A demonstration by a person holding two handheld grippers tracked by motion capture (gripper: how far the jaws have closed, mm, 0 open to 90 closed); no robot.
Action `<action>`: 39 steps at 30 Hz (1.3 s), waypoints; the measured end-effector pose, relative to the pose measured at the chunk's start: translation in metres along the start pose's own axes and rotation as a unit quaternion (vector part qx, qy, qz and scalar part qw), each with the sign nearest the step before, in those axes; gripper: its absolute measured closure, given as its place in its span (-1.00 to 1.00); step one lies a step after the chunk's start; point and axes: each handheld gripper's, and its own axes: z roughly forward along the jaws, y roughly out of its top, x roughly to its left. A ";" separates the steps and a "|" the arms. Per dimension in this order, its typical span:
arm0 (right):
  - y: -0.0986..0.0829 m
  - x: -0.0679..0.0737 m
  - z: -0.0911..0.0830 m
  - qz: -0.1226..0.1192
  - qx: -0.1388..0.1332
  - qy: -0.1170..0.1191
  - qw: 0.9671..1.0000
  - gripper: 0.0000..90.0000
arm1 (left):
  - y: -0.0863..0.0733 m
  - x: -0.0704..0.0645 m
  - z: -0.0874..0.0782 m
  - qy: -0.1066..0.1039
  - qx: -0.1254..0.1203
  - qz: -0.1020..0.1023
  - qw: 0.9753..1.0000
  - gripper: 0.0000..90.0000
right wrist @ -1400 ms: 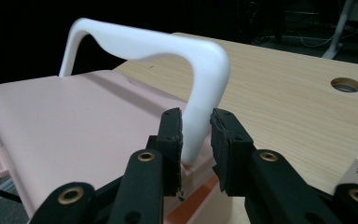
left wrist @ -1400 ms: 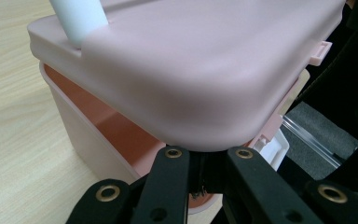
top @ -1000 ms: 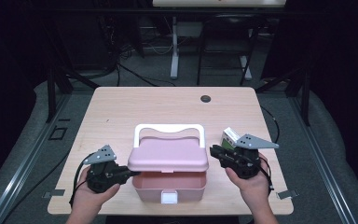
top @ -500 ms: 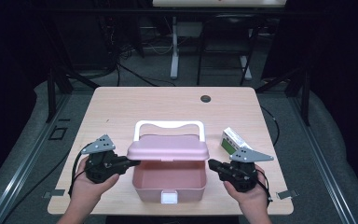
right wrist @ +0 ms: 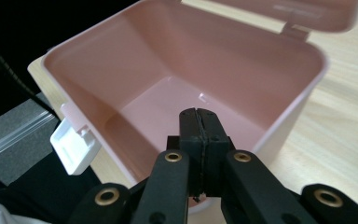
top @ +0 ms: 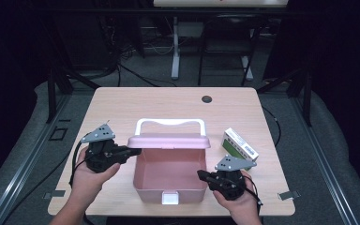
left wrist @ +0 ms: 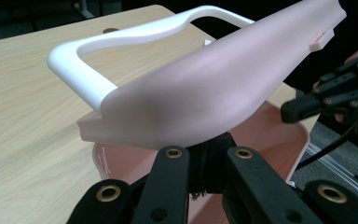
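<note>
Sits low and centre in the high view: pink box (top: 169, 180), long axis running left to right across the frame, open mouth facing up, white latch tab (top: 169, 198) on the near wall pointing toward the bottom edge. Stands lifted at the far side: pink lid (top: 168, 140), hinged along the back wall, with its white handle (top: 168, 124) arching toward the top of the frame.

Comes in from lower left: left gripper (top: 132, 151), held level in a hand (top: 88, 180), jaws pointing right at the lid's left end. In the left gripper view, appears pinched on the lid (left wrist: 223, 88), its edge lying between the closed-in jaws. Comes in from lower right: right gripper (top: 201, 174), in a hand (top: 239, 201), pointing left, tip just at the box's right wall. In the right gripper view, jaws clenched together on nothing, above the rim (right wrist: 279, 126).

Lies just right of the lid: green-and-white carton (top: 240, 145), slanted, near the right gripper's grey plate. Leaves bare table (top: 168, 101) across the upper half, apart from a dark round disc (top: 207, 99); sits close to the near edge, with modest margins left and right.
</note>
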 end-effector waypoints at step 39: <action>-0.012 0.003 0.018 0.006 0.024 0.013 1.000 1.00 | 0.028 0.013 0.005 0.013 -0.010 -0.001 1.000 0.99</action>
